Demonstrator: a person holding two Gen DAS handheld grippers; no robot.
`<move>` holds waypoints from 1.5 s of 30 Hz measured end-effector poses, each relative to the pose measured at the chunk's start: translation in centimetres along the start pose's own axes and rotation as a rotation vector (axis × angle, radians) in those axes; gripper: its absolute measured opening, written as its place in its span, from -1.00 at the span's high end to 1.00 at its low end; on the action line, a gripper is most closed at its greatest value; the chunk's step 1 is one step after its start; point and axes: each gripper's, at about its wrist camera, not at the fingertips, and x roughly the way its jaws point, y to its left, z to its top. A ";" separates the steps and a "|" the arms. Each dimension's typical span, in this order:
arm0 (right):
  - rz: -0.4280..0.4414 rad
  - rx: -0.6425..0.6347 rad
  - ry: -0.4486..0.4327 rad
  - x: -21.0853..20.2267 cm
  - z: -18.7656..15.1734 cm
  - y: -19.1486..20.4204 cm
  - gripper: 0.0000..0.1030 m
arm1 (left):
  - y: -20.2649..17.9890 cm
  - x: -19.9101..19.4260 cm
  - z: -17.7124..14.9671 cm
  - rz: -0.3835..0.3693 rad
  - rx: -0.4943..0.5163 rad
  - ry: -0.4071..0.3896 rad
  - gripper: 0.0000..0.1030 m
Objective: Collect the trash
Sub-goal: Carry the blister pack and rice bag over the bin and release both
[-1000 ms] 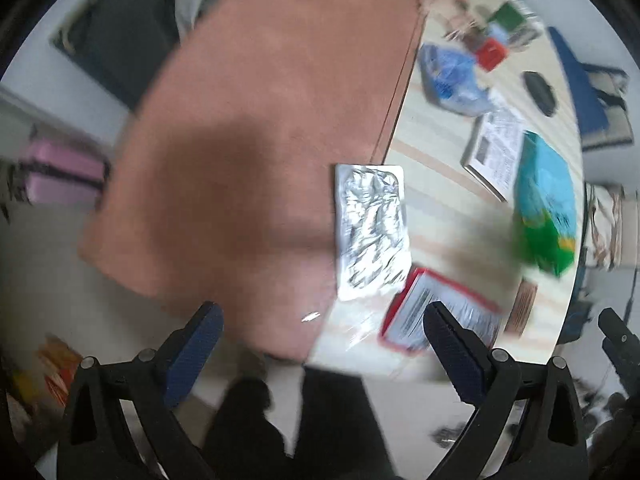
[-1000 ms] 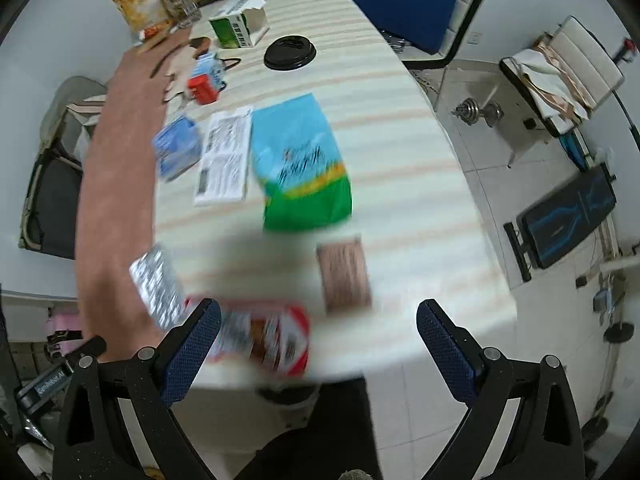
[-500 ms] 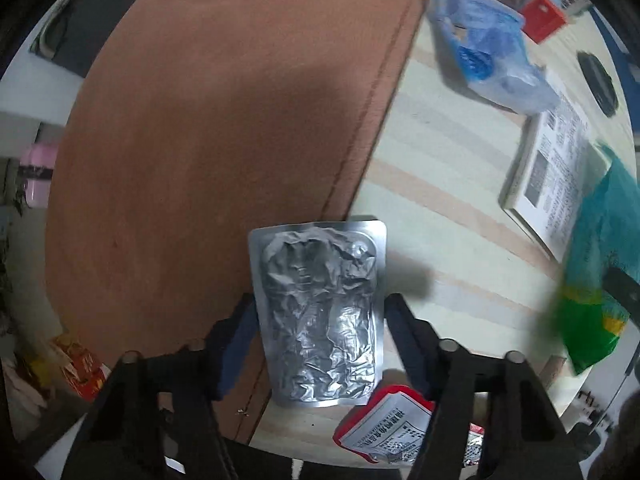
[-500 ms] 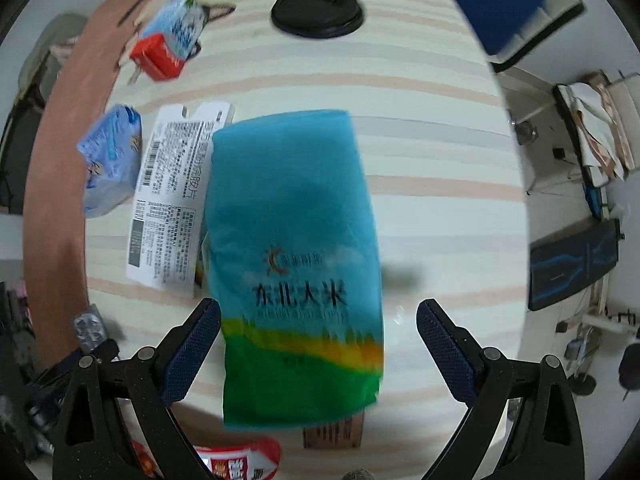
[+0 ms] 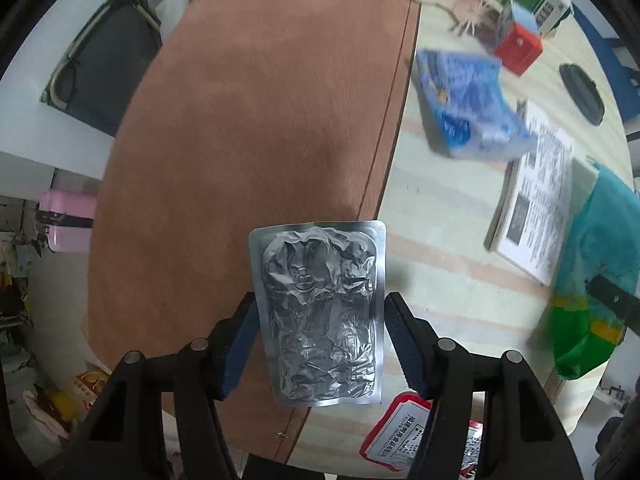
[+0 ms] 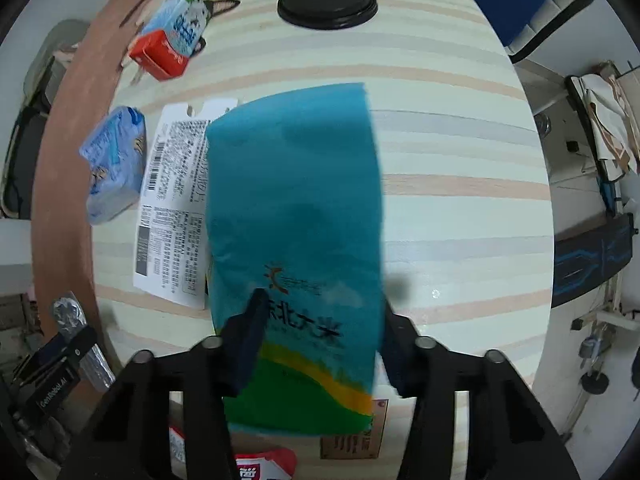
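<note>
My left tongs (image 5: 320, 344) clamp the crumpled foil pouch (image 5: 320, 312); my right tongs (image 6: 320, 340) pinch the blue-green rice bag (image 6: 296, 216) over the table (image 6: 460, 152).

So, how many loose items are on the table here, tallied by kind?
Flat pouches and bags: 3, silver foil pouch, blue-green rice bag, red-edged packet.
Cartons and boxes: 3.
Soft blue pack: 1.
Printed sheet: 1.
Black lid: 1.
Brown card: 1.
Total: 10.
</note>
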 end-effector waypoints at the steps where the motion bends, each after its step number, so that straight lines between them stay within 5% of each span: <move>1: 0.020 0.009 -0.007 -0.3 -0.2 -0.2 0.24 | -0.1 -0.4 0.0 -0.001 0.001 -0.007 -0.17; 8: 0.064 0.034 -0.051 -2.4 -1.6 -1.0 0.58 | 0.8 -5.1 -0.3 -0.036 0.016 -0.070 -0.17; 17: 0.114 0.050 -0.137 -7.0 -3.0 -0.8 0.66 | 2.0 -10.4 -1.8 -0.068 0.065 -0.192 -0.17; 25: 0.153 0.019 -0.238 -12.8 -7.8 2.0 0.67 | 5.2 -14.4 -4.6 -0.120 0.121 -0.290 -0.17; 37: 0.193 0.035 -0.342 -18.3 -23.4 7.0 0.67 | 11.6 -17.9 -14.7 -0.210 0.246 -0.393 -0.17; 45: 0.221 0.063 -0.185 -12.1 -36.1 8.5 0.68 | 15.3 -11.1 -21.6 -0.224 0.283 -0.227 -0.17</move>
